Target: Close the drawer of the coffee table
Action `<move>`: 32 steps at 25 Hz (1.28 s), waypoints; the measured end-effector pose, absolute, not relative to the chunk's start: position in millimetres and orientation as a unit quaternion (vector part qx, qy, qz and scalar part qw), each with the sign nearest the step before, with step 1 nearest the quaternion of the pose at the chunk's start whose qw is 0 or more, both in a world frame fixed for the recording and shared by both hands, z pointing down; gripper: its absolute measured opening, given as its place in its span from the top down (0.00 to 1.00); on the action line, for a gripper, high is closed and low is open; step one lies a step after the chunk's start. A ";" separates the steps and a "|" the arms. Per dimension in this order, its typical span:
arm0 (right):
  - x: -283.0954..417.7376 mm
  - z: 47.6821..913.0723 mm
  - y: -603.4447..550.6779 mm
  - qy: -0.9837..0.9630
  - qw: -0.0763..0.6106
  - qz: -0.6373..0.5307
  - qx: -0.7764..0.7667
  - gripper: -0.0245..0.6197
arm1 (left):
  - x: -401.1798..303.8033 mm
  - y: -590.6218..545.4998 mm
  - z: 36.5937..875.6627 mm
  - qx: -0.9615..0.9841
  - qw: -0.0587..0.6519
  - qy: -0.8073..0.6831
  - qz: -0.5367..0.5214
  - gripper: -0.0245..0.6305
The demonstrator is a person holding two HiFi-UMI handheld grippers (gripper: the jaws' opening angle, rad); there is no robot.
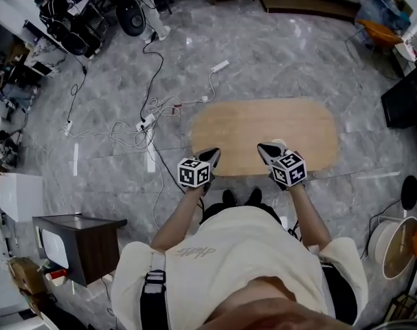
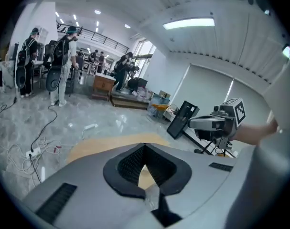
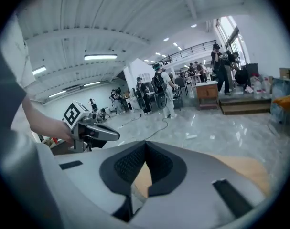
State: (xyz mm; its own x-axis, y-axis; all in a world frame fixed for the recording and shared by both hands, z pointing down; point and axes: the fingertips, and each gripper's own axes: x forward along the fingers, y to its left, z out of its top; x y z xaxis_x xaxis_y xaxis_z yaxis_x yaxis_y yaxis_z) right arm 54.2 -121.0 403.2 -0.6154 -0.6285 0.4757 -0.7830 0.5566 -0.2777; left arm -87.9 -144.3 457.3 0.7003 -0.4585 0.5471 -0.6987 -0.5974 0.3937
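Coffee table at centre, left gripper over its 7 o'clock edge, right gripper at 6 o'clock, both jaws together, nothing between.

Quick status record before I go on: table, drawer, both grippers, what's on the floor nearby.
coffee table: oval, light wood top, bare, directly in front of the person
drawer: not seen in any view; open or closed cannot be told
left gripper: jaws together, nothing held, over the table's near edge
right gripper: jaws together, nothing held, over the near edge, apart from the left
floor: cables and power strip left of the table; dark cabinet at the person's left
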 end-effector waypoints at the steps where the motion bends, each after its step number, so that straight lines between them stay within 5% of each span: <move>1: 52.6 388.3 -122.3 -0.871 0.154 0.225 0.408 0.97 | -85.2 -146.2 443.1 0.878 0.288 -0.330 0.192 0.96; 21: 24.7 203.3 -126.2 -0.881 0.037 0.021 0.472 0.97 | -76.1 -154.5 261.0 0.939 0.117 -0.313 0.084 0.96; 32: 25.8 198.6 -133.5 -0.876 -0.001 0.054 0.479 0.97 | -78.9 -170.8 247.9 0.946 0.103 -0.301 0.069 0.96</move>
State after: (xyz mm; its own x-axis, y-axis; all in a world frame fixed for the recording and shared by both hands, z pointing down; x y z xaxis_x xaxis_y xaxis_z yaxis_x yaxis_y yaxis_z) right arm 25.8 -133.5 198.6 -0.5417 -0.8390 0.0510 -0.8389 0.5358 -0.0955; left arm -78.9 -170.8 247.9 0.8092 -0.5553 0.1921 -0.5836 -0.7975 0.1530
